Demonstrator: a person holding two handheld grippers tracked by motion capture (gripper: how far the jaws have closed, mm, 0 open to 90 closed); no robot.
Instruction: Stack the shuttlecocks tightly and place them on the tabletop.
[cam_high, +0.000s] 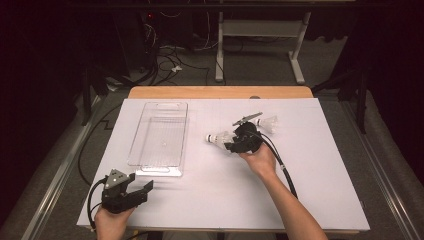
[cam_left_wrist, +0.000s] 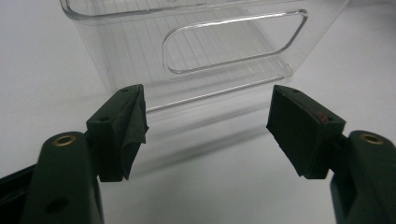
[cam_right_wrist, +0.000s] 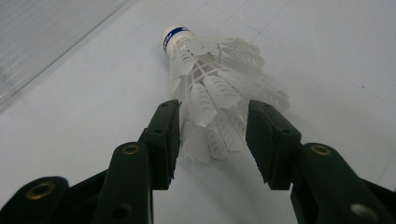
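My right gripper (cam_right_wrist: 212, 140) has its jaws apart around the skirt end of a white shuttlecock (cam_right_wrist: 212, 84), which lies on its side on the white worktop (cam_high: 300, 190), cork tip pointing away from me; the pads do not press it. A second shuttlecock (cam_high: 268, 123) lies just behind my right hand (cam_high: 260, 160). My left gripper (cam_left_wrist: 208, 130) rests near the worktop's front edge, jaws wide apart with nothing between them, facing the end of the clear tray (cam_high: 150, 145).

Table bright, surroundings dark — soft shadows, pics slightly blurry.
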